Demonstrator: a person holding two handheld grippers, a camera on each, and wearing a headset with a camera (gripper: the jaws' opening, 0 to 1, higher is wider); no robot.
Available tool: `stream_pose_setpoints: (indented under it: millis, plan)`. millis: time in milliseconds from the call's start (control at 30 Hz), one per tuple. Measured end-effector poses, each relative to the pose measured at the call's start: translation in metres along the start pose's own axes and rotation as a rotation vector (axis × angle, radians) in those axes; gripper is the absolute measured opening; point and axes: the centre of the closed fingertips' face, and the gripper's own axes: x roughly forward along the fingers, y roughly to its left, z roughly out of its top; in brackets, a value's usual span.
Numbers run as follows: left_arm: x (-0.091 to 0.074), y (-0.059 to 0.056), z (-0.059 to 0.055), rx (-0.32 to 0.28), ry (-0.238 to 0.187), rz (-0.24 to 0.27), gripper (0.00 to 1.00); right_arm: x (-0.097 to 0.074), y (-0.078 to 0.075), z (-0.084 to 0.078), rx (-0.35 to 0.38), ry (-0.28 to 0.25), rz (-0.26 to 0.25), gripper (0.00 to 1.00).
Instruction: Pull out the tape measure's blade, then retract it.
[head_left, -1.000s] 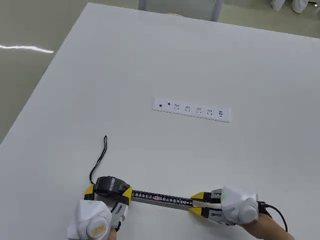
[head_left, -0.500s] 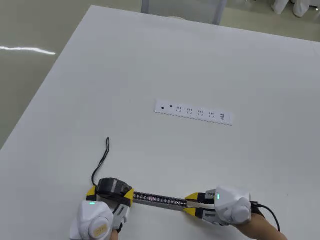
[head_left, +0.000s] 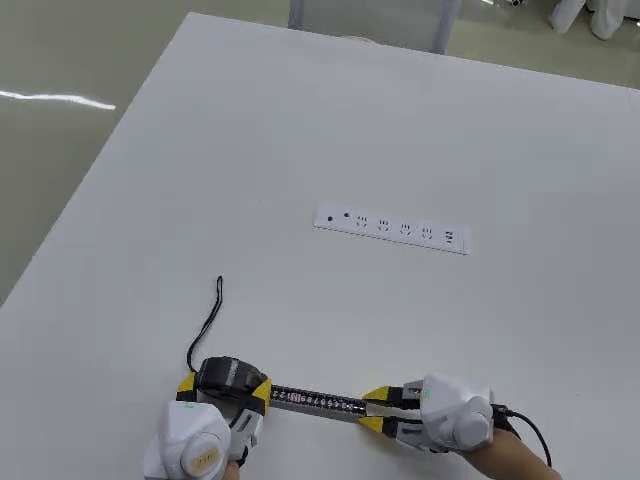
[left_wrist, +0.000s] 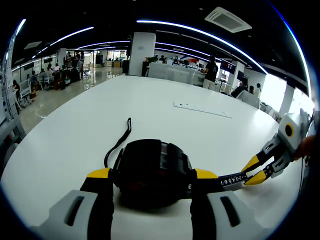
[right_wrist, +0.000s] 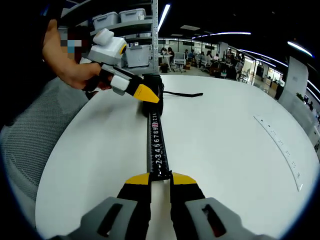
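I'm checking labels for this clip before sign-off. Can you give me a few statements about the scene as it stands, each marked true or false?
1. The left tool is clamped on the tape measure. True.
2. The blade is fully wound in. False: a stretch of it runs from the tape measure to the right tool, which grips its end.
3. A power strip lies on the table beyond the tape measure, apart from it. True.
4. The strap is looped around the right tool. False: it lies loose on the table, trailing from the tape measure away from the person.
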Motion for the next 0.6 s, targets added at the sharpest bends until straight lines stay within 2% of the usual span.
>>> stream_pose_setpoints:
  millis: [300, 600]
  plan:
    - [0.0, 0.0, 0.0, -0.01, 0.004, -0.005, 0.59, 0.012, 0.001, 0.012, -0.002, -0.017, 0.008, 0.12]
    - [0.001, 0.0, 0.0, -0.012, 0.004, -0.007, 0.59, 0.022, 0.0, 0.017, -0.001, -0.024, 0.014, 0.12]
